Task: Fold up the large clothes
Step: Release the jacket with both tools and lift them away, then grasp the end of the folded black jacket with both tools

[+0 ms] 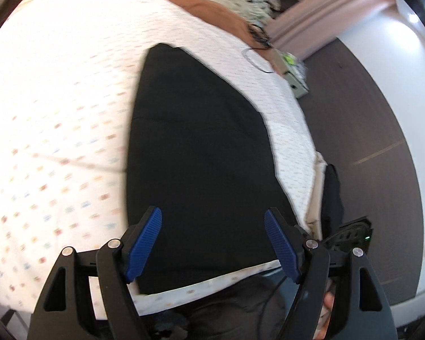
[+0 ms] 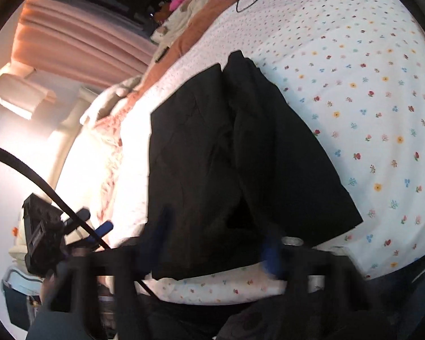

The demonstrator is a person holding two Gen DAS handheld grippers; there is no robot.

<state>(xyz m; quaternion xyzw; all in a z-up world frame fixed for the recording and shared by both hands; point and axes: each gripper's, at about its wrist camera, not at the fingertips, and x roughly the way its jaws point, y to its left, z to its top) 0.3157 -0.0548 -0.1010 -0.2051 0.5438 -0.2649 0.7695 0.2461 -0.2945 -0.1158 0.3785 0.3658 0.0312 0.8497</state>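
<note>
A bed under a white flower-print sheet [image 1: 56, 130] fills my frames, with the black, flat-lying folded garment [image 1: 201, 153] at centre, its near hem by the lower edge. My left gripper [image 1: 212, 243] stands wide and empty over that hem. My right gripper [image 2: 218, 243] is smeared at the bottom of its frame; I cannot tell its gap. A hasty pinch, I judge, could snag the sheet too. Only the right view shows the garment's centre crease; only the left, dark floor at right.
</note>
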